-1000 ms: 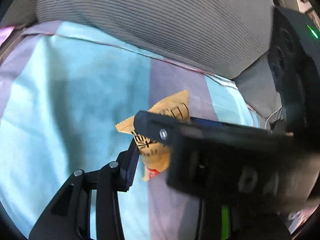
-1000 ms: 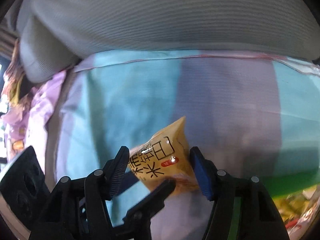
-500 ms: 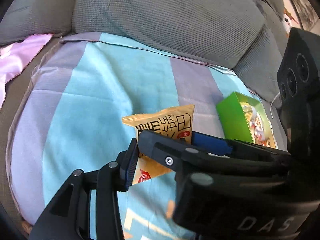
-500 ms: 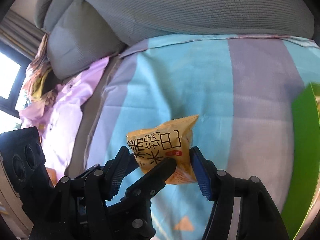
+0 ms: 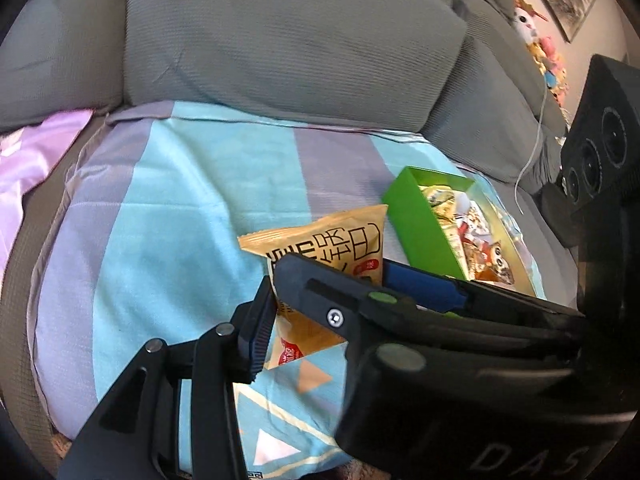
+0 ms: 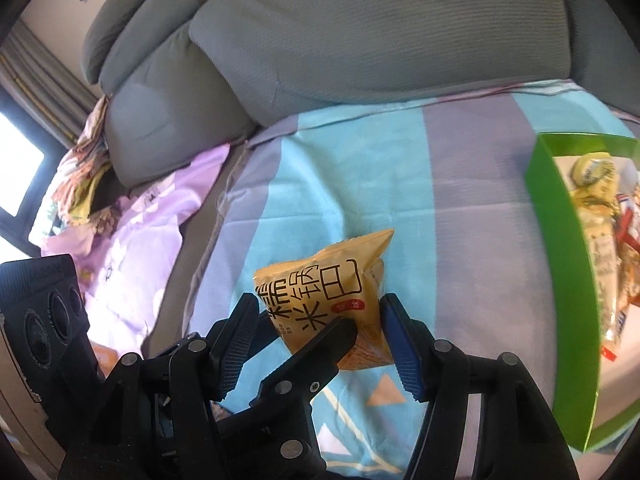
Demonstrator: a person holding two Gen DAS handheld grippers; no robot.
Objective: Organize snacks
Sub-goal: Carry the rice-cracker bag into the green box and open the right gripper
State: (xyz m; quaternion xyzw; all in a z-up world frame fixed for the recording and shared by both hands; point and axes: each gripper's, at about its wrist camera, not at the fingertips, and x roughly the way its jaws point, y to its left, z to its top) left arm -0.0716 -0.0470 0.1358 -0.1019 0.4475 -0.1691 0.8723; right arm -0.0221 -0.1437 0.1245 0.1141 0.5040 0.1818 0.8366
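Snack packet [image 6: 332,292]: glossy yellow film, crinkled. Box [image 6: 560,280]: smooth green card. Sofa cushion [image 5: 288,36]: matt grey ribbed cloth. Cover [image 5: 180,220]: soft striped cloth (creased). Gripper pads [image 6: 400,352]: ridged plastic.

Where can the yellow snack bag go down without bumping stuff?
The widest bare patch is the striped cloth between the grey back cushion and the snack packet. A narrower lilac strip lies between the packet and the green box. The box itself is crowded with snacks.
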